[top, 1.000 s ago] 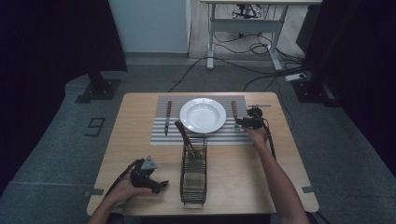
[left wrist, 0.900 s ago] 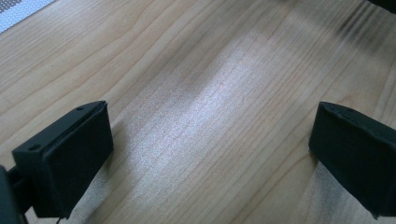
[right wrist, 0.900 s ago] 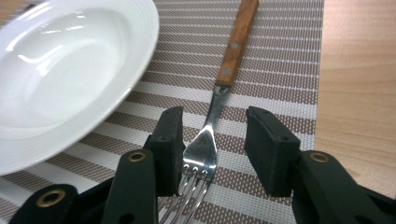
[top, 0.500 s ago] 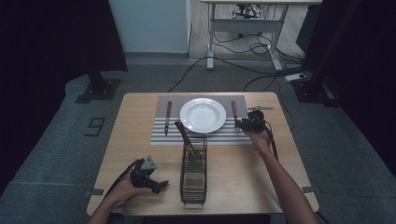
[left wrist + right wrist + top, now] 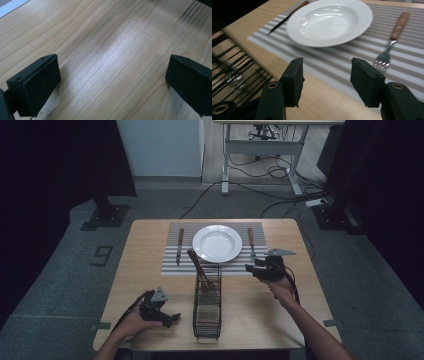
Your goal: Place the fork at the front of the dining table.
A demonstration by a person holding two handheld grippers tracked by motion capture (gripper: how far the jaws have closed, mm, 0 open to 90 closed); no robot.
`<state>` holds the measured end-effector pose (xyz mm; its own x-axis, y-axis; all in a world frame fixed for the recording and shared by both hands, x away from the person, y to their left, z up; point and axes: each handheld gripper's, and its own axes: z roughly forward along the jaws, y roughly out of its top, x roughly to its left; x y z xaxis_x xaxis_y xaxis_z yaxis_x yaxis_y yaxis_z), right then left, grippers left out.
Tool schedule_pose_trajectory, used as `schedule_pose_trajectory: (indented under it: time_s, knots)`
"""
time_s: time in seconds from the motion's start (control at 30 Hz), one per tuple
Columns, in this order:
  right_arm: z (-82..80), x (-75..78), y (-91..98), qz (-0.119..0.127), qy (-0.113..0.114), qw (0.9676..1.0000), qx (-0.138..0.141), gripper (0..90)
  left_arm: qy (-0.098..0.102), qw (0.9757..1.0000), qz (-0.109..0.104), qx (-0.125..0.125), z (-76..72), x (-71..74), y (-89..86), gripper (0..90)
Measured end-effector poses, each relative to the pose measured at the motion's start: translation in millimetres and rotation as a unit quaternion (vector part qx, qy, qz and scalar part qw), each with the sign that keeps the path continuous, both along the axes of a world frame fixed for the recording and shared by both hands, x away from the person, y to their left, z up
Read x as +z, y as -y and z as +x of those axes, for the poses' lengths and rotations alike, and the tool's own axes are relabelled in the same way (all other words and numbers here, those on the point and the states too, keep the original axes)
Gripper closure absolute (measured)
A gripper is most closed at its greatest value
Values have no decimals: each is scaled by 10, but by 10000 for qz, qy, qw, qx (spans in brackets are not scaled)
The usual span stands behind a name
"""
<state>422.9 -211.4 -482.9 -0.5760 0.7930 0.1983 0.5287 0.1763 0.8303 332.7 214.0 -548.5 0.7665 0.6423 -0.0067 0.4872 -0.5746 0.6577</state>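
A white plate (image 5: 216, 243) sits on a striped placemat (image 5: 172, 265), with a wooden-handled knife (image 5: 180, 240) to its left and a wooden-handled fork (image 5: 251, 242) to its right. My right gripper (image 5: 251, 269) hovers just near of the fork, pointing left. In the right gripper view its jaws (image 5: 327, 75) stand apart with nothing between them; they have just been opening. Beyond them lie the plate (image 5: 329, 21) and the fork (image 5: 390, 45). My left gripper (image 5: 169, 318) rests at the table's near left, its jaws (image 5: 112, 82) wide open over bare wood.
A black wire basket (image 5: 207, 310) stands near the table's front middle, and a wooden-handled utensil (image 5: 199, 267) leans out of it toward the plate. The basket (image 5: 232, 75) lies left of the right jaws. Bare wood surrounds both hands.
My right gripper has drawn back from the fork toward the near side and its jaws have widened. The fork stays on the mat. The left hand has kept still.
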Motion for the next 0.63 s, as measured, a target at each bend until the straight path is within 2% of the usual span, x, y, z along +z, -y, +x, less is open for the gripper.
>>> schedule_pose_trajectory:
  time_s: [0.17,0.3,0.47,0.63]
  knots:
    - [-262,1,-17,34,-6,9997,249,404,0,10000,1,2,0,0,0,0]
    - [-395,-63,-25,71,-67,9992,395,391,1,10000,0,3,0,0,0,0]
    - [-409,-105,-31,31,-107,9990,429,378,1,10000,3,9,-2,0,1,0]
    - [-414,-100,-15,63,-49,9993,372,361,0,10000,2,9,-1,0,1,0]
